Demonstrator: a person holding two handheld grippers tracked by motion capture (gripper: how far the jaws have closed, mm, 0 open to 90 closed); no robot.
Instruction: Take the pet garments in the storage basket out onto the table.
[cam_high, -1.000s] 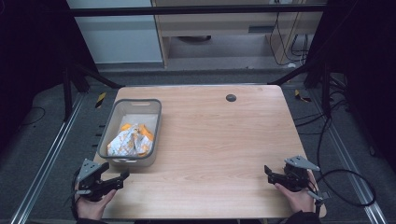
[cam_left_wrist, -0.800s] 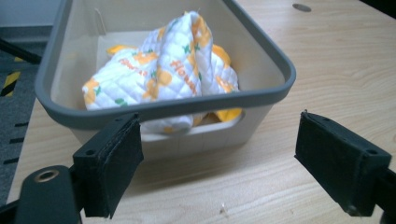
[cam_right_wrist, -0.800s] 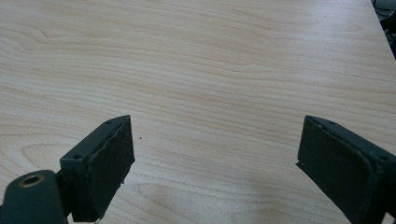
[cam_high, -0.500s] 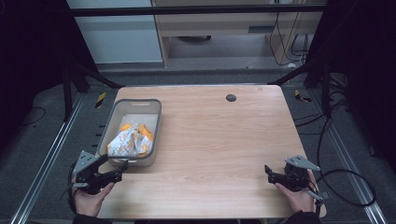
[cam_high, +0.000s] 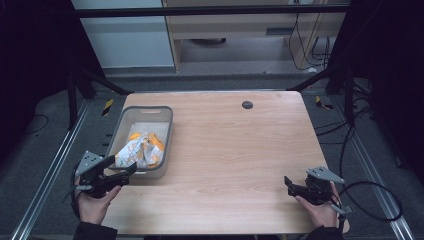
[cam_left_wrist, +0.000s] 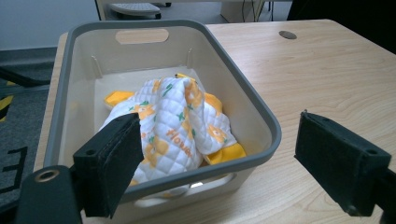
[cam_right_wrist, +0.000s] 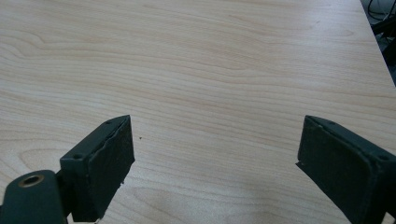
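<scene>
- The left tongs (cam_high: 120, 172) are held wide open at the near rim of the grey bin (cam_high: 168, 131); nothing is gripped.
- A quilted cloth (cam_left_wrist: 175, 123) is seen inside the bin.
- The right tongs (cam_high: 289, 185) are spread wide over the bare table (cam_high: 240, 150), empty.

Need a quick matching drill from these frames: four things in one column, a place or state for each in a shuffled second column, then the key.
Things:
1. cloth
2. bin
3. left gripper
4. right gripper

Places or states:
A. open, over bare table wood near the right front corner
B. crumpled inside the bin
C. open, at the bin's near rim
D. standing on the table's left side

Pairs: 1-B, 2-D, 3-C, 4-A
</scene>
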